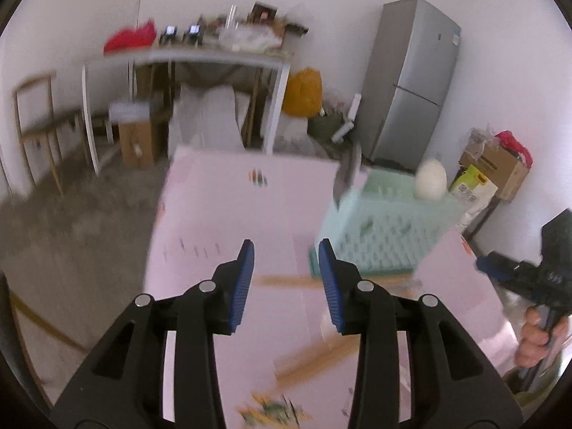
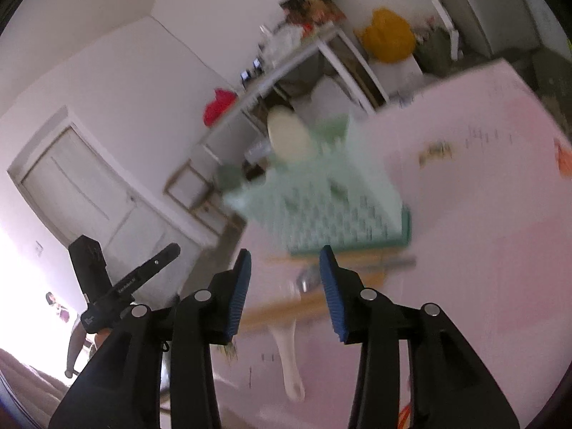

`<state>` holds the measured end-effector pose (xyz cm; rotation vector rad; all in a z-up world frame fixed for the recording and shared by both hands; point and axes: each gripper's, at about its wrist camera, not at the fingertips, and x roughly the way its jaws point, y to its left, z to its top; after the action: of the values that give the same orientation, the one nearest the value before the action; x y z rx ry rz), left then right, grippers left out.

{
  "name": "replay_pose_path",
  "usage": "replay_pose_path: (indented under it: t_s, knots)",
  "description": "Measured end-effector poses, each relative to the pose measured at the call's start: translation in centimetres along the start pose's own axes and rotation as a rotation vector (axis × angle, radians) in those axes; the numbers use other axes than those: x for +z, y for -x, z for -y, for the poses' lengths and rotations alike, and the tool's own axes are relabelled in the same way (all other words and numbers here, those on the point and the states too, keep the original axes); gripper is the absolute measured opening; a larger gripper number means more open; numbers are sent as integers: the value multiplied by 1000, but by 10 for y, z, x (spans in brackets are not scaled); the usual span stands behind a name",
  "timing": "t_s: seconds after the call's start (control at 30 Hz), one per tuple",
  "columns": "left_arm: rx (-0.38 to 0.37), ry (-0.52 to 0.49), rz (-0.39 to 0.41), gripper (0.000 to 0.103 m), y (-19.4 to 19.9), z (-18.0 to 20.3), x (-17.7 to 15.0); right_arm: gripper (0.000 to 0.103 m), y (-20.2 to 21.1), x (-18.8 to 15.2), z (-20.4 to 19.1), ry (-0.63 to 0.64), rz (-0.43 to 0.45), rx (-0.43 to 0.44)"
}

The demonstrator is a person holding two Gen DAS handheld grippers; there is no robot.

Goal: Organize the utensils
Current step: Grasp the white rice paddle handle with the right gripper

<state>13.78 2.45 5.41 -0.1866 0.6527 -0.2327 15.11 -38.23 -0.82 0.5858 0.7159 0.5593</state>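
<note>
Crosswise, wooden chopsticks [image 2: 286,309] before the green basket [image 2: 332,211], both grippers' fingers [image 1: 243,282] parted, empty.

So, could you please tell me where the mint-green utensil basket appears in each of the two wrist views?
Left wrist: the mint-green basket sits right of centre on the pink table, beyond the right jaw.
Right wrist: the basket is at centre, just above the jaws.
Shared landmark: the yellow bag beside the white side table.
</note>
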Motion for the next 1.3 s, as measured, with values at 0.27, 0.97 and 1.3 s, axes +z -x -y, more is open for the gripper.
replay_pose_path:
  t_s: [0.27,0.97,1.3]
  knots:
    - [-199,70,-124,35,1,5,-68,39,-32,-64,2,-75,-170,-70]
    - [-263,207,-217,35,-47,-3,-115,39,-55,-99,-24,31,-306,-228]
    - [-268,198,-169,35,-50,-4,-104,39,-77,-101,-55,206,-350,-285]
